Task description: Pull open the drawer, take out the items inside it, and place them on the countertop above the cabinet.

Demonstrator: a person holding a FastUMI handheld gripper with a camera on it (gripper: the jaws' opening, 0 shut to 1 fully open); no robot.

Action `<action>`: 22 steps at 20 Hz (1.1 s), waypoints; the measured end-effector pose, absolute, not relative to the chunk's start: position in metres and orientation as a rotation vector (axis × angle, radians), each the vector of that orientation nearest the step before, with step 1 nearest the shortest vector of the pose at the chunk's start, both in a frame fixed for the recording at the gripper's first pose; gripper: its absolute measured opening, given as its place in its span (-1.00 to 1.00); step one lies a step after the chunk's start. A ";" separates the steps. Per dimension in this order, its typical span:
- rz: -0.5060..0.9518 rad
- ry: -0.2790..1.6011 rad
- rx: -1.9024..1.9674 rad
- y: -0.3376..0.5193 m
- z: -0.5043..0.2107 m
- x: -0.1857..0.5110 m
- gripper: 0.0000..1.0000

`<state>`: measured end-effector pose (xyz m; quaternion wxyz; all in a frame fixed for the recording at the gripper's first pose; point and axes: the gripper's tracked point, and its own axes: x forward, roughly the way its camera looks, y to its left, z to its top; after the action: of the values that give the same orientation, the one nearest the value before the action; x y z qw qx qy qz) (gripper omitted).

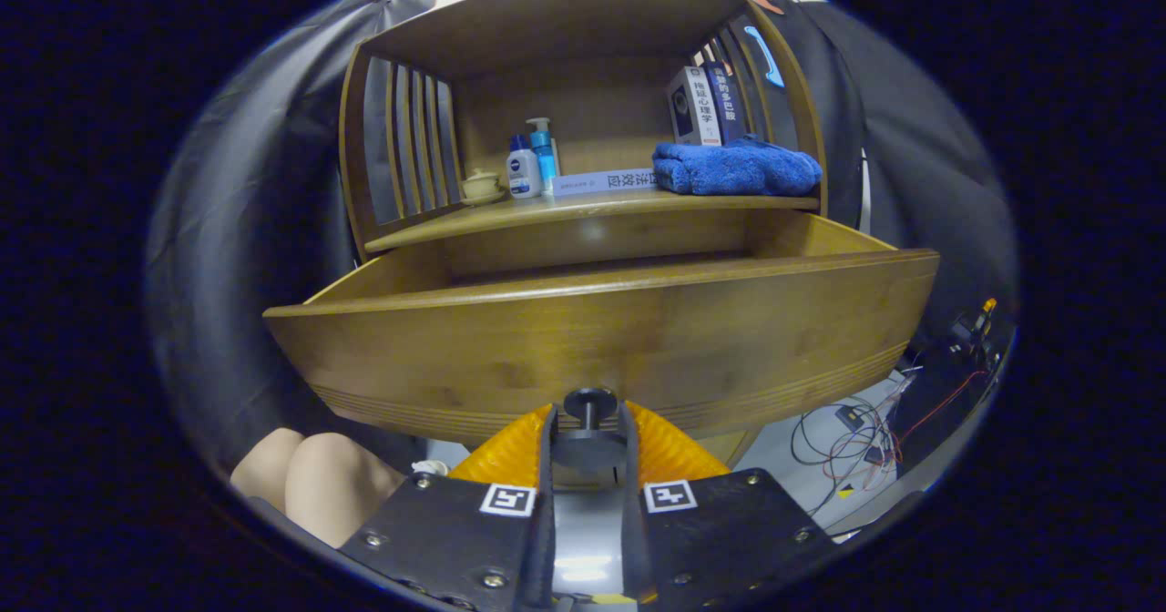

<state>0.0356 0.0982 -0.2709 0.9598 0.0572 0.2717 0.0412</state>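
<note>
**Drawer out, knob between my fingers**

My tool point(588, 430) is closed narrow on the drawer's knob point(589, 404), a finger pressing each side of its stem. The drawer point(601, 339) stands pulled out just ahead of me; its front panel hides whatever lies inside. Beyond and above it, the surface point(510, 214) carries a folded blue towel point(736, 168), two bottles point(532, 164), a small lidded cup point(480, 184), a flat-lying book point(601, 181) and upright books point(703, 105). A person's knees point(310, 480) show beside my left finger.

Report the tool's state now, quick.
Tool: closed on the drawer knob, a finger on each side; drawer pulled open.
</note>
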 end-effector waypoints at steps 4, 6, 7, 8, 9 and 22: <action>0.083 0.549 0.122 0.099 -0.271 0.035 -0.42; 0.084 0.550 0.111 0.098 -0.272 0.035 -0.42; 0.082 0.550 0.117 0.099 -0.271 0.034 -0.42; 0.082 0.551 0.126 0.099 -0.271 0.034 -0.42; 0.083 0.550 0.133 0.100 -0.270 0.033 -0.41; 0.119 0.561 0.096 0.100 -0.266 0.020 -0.17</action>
<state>0.0195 0.0996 -0.2657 0.9581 0.0475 0.2764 0.0586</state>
